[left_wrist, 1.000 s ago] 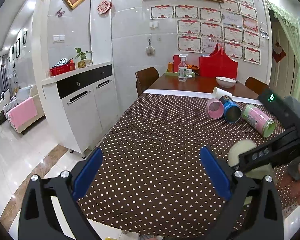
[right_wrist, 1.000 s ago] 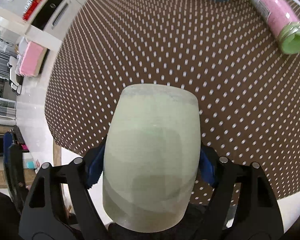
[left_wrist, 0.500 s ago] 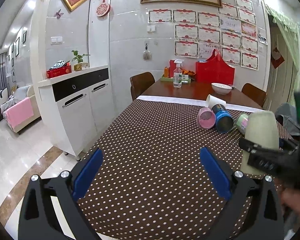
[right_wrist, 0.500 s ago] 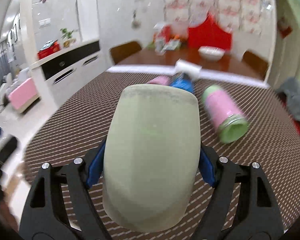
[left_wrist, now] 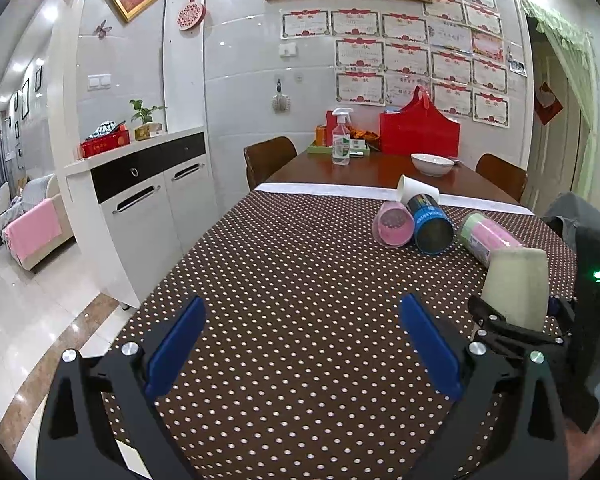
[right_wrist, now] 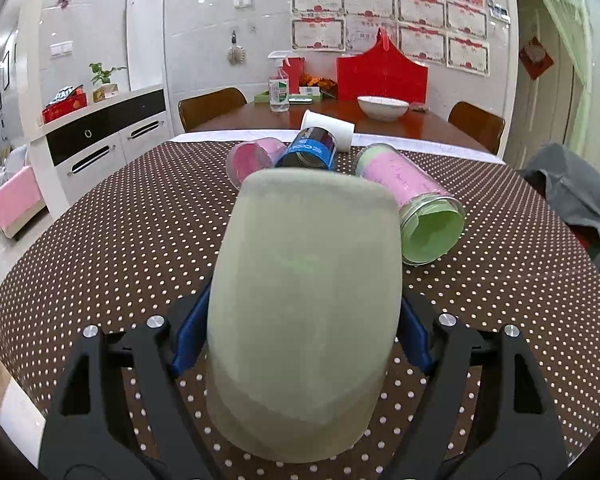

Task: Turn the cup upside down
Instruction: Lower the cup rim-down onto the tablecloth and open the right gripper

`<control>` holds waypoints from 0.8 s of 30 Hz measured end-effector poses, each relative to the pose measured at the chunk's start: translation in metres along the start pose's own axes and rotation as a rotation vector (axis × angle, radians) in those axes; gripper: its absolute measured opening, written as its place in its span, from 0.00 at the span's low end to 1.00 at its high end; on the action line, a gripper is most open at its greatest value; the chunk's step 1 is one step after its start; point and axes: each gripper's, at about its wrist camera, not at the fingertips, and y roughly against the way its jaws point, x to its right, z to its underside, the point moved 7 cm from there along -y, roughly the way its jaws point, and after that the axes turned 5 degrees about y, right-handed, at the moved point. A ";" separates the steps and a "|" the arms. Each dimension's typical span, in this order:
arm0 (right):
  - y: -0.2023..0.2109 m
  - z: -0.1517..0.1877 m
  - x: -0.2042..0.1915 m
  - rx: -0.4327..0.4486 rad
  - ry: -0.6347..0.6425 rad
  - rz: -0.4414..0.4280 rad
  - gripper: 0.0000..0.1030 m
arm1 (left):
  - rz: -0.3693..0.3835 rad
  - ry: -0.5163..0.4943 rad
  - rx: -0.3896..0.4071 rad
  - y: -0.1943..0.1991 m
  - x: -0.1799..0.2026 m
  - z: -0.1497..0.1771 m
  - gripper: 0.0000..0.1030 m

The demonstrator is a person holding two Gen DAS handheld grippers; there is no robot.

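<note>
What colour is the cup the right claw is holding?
Pale, muted green cup, plain with no pattern; it shows best in the right wrist view.

On the tabletop (right_wrist: pixel 120 240) before me, the cup (right_wrist: pixel 304 312) stands between my right hand-held gripper's (right_wrist: pixel 300 332) fingers, three tumbled containers (right_wrist: pixel 312 148) lying just behind it, a bowl (right_wrist: pixel 382 107) farther back.
</note>
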 end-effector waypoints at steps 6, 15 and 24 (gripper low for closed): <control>0.012 0.008 -0.008 0.015 0.029 -0.005 0.76 | 0.012 -0.014 0.006 -0.001 0.012 0.004 0.94; 0.020 0.022 -0.003 -0.005 -0.018 -0.083 0.94 | 0.004 -0.004 0.012 0.000 0.013 0.004 0.94; 0.068 0.000 0.006 0.078 -0.029 -0.110 0.94 | -0.016 -0.006 0.052 0.017 0.015 -0.006 0.94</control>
